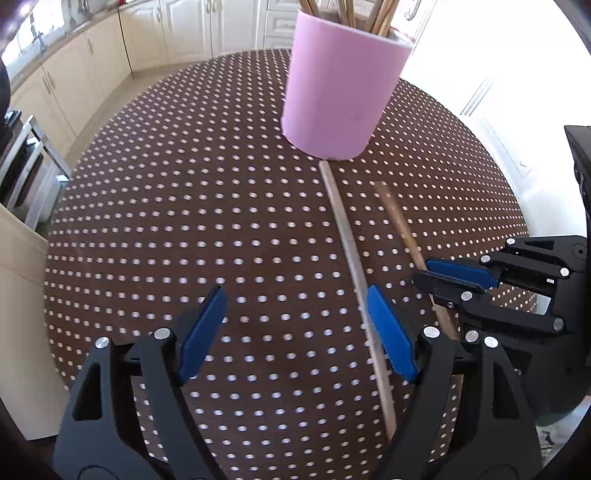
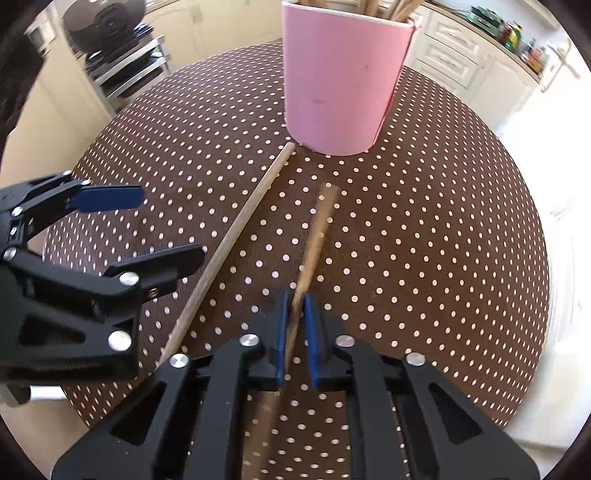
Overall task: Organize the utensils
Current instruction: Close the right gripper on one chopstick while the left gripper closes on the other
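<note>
A pink cup (image 1: 340, 92) (image 2: 340, 85) holding several wooden sticks stands at the far side of a round table covered in brown dotted cloth (image 1: 184, 221) (image 2: 443, 240). Two loose sticks lie in front of it. My right gripper (image 2: 296, 297) (image 1: 423, 269) is shut on the darker stick (image 2: 317, 229) (image 1: 399, 221) near its middle; the far end looks blurred. The paler stick (image 1: 343, 229) (image 2: 240, 221) rests on the cloth, its tip almost touching the cup. My left gripper (image 1: 295, 295) (image 2: 170, 221) is open, and its right pad (image 1: 388, 328) sits just beside the paler stick.
Cream kitchen cabinets (image 1: 147, 33) run behind the table. A metal rack (image 1: 26, 166) stands off the table's left edge, and a dark round appliance (image 2: 103, 18) sits on a shelf. Bottles (image 2: 517, 33) line a counter at the far right.
</note>
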Demonstrator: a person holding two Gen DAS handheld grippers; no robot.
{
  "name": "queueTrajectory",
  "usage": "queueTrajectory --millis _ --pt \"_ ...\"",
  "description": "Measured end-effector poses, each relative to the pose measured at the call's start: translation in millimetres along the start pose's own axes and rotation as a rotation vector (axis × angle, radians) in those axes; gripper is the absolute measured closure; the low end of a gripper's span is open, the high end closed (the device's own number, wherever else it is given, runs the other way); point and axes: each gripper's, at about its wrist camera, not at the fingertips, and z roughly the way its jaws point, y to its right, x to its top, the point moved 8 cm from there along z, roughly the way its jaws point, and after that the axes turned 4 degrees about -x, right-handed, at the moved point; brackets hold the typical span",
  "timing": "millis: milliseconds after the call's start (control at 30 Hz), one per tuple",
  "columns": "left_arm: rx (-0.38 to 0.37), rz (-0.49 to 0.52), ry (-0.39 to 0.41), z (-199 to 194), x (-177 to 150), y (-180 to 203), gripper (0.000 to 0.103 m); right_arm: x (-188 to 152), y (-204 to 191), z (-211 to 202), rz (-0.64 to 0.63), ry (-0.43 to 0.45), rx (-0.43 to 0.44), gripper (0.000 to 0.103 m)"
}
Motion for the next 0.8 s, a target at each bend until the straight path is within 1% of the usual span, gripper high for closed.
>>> queueTrajectory --millis 33,133,200,233,267,333,367,433,467,500,533,633,667,800 --pt "-0.007 0.001 -0.005 3.0 1.2 3.4 0.025 -3.1 3.5 -1.9 -0.002 -0.002 -0.001 0.098" --pt "0.015 0.008 -0.014 10.0 3.7 9.4 0.026 -5.9 15.6 -3.9 0.013 -0.004 -0.015 0.098" --pt "0.035 0.020 -0.014 15.3 5.9 18.4 0.031 -7.4 20.2 -7.1 0.023 -0.002 -0.027 0.098" --pt "0.052 0.025 -0.014 20.2 8.8 22.7 0.037 -8.1 22.0 -7.6 0.023 0.001 -0.030 0.098" --pt "0.084 0.033 -0.012 22.1 10.5 24.3 0.040 -8.9 23.9 -7.8 0.026 0.003 -0.031 0.098" --pt "0.130 0.054 -0.005 26.3 14.5 29.8 0.057 -10.2 27.2 -8.1 0.039 0.005 -0.024 0.098" --pt "0.135 0.065 -0.001 27.6 16.3 32.0 0.064 -11.0 28.6 -8.4 0.046 0.008 -0.026 0.098" --pt "0.129 0.083 0.002 29.3 18.2 36.8 0.071 -11.6 31.3 -8.2 0.059 0.012 -0.019 0.098" --pt "0.130 0.087 0.004 30.0 18.6 37.8 0.078 -12.0 32.3 -8.2 0.064 0.013 -0.016 0.098" --pt "0.129 0.095 0.005 29.9 18.3 38.4 0.081 -12.6 32.9 -8.3 0.065 0.014 -0.014 0.098" --pt "0.126 0.105 0.005 29.4 16.6 39.9 0.087 -13.3 33.4 -8.5 0.067 0.015 -0.014 0.098" --pt "0.103 0.168 -0.008 26.9 9.4 42.6 0.091 -12.5 34.9 -8.0 0.072 0.014 -0.015 0.098" --pt "0.089 0.187 -0.016 24.3 4.4 38.0 0.093 -14.5 37.8 -9.1 0.073 0.014 -0.015 0.097" --pt "0.045 0.275 -0.050 18.2 -10.2 37.4 0.094 -13.3 37.9 -9.2 0.070 0.011 -0.023 0.097"
